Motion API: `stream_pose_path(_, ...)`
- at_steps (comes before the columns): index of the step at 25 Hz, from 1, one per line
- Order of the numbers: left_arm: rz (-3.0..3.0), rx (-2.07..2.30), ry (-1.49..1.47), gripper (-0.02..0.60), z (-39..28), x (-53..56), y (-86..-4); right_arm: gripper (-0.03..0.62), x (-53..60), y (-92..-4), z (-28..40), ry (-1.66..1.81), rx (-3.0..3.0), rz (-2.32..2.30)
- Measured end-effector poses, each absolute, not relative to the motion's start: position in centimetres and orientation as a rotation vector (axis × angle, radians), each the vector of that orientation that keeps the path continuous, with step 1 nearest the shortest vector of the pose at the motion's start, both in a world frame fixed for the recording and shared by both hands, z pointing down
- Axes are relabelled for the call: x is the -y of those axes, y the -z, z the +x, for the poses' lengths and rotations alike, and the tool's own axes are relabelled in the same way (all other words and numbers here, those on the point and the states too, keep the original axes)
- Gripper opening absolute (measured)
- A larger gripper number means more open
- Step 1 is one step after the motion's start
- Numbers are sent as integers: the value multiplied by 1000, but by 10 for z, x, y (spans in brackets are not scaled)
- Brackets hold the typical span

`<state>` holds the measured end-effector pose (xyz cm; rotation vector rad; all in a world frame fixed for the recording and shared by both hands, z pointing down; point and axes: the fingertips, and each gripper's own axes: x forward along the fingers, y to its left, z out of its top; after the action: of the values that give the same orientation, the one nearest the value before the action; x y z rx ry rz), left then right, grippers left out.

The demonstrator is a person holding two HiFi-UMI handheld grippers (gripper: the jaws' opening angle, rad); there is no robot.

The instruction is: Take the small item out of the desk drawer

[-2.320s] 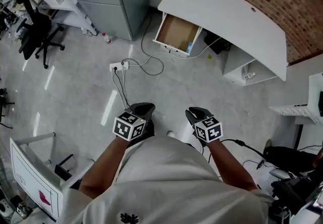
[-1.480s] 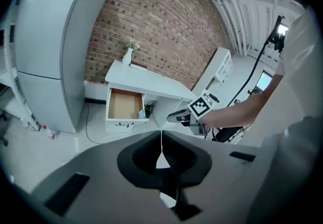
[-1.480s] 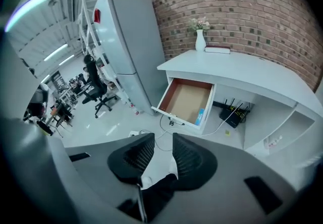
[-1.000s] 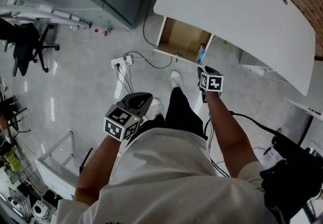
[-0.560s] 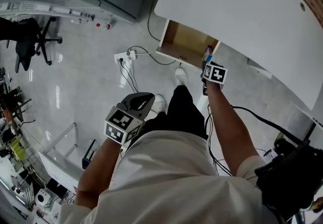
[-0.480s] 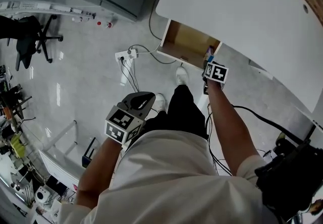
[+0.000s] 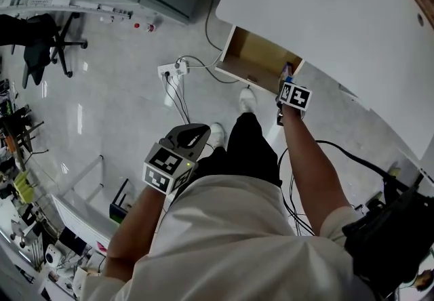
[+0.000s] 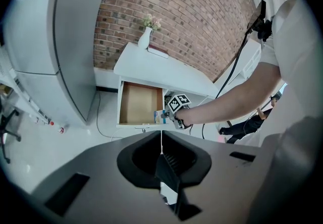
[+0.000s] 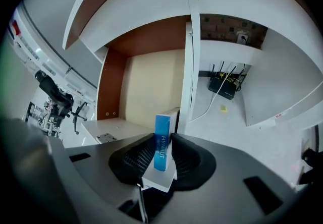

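- Hanging low by the person's waist, the left gripper [image 8: 167,166] has its jaws together, with nothing between them.
- Right gripper [image 9: 162,156] is clamped on a blue-and-white box [image 9: 162,138], upright between its pads.
- Box is at the open drawer's [image 9: 146,87] front right corner, under the desk [image 7: 325,15].

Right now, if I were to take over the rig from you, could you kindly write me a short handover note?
Right hand-held gripper: shut on the blue-and-white box, at the front right corner of the open drawer under the desk.
Left hand-held gripper: shut, empty, held low by the waist.
Done: drawer open, box gripped.
Left: lift the box clear of the drawer.
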<state>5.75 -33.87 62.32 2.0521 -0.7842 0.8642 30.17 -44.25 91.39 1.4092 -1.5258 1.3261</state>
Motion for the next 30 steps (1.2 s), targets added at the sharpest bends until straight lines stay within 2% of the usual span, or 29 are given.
stream_pose_path(13,2085,819,-818,26,35,311,-604,110,430,-876,290,-1280,1560,1453)
stream_pose_path(30,2214,824,-634,26,-13,242,-541,109,346,-726,253,-1194,1732,1532)
